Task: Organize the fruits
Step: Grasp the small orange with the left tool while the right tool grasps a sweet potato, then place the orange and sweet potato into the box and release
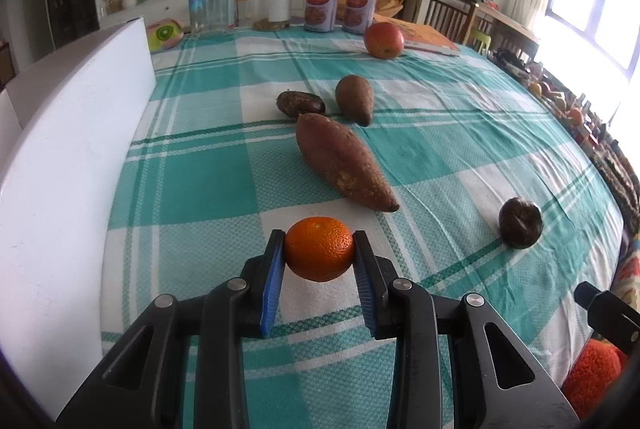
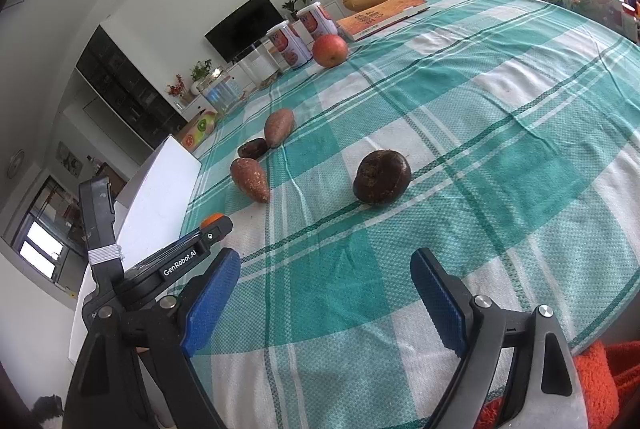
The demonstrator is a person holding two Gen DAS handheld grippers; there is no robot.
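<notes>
Your left hand-held gripper point(image 1: 319, 253) clamps the orange point(image 1: 319, 248) between its blue pads, just above the teal-and-white checked cloth of the counter point(image 1: 460, 133). From the orange, the large sweet potato point(image 1: 344, 161) lies close at 12 o'clock, its tip pointing toward the fruit. Beyond it sit a smaller sweet potato point(image 1: 355, 99) and a dark oblong fruit point(image 1: 300, 103), side by side; a red apple point(image 1: 383, 40) lies farther at 1 o'clock, and a dark round fruit point(image 1: 520, 223) at 3 o'clock. A white board point(image 1: 72, 149) stands along the 9 o'clock side. Your right hand-held gripper point(image 2: 326, 293) stands wide with nothing between its pads. In its view the left unit's body reads "GenRobot.AI" point(image 2: 180, 263). Two labelled canisters point(image 1: 342, 9) and an orange book point(image 1: 428, 37) stand at the far edge; their writing is illegible.
</notes>
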